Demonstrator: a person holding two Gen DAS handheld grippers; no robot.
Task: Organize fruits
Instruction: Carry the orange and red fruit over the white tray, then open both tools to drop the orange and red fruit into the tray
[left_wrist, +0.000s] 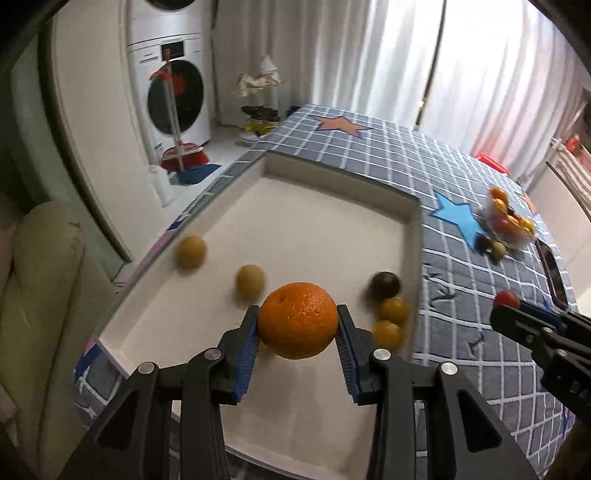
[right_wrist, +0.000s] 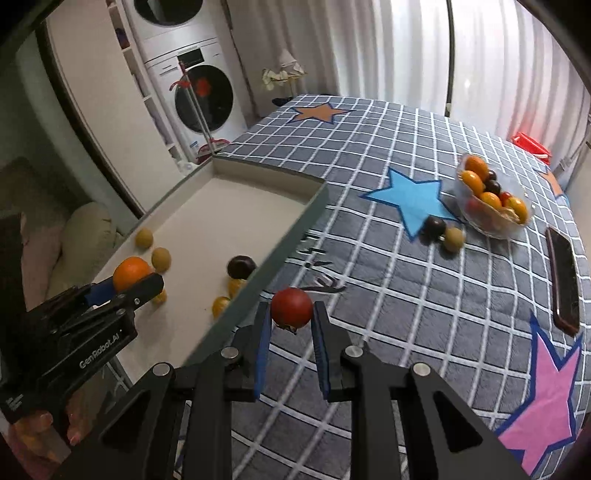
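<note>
Left gripper (left_wrist: 297, 326) is clamped on an orange (left_wrist: 297, 319), pads at its sides, above the near end of the white tray (left_wrist: 412, 240). Right gripper (right_wrist: 291, 314) is pinched on a small red fruit (right_wrist: 291, 307) over the checked blanket (right_wrist: 424, 295), just off the tray's right wall. Risks: the round orange may roll out of the two narrow pads if the grip loosens; released from a height, it may knock the small yellow fruits (left_wrist: 391, 321) at its 3 o'clock. The red fruit is held near the tips and may slip. Bowl (right_wrist: 491, 199) at 1 o'clock is blurred; contents uncertain. Under the orange: hidden.
</note>
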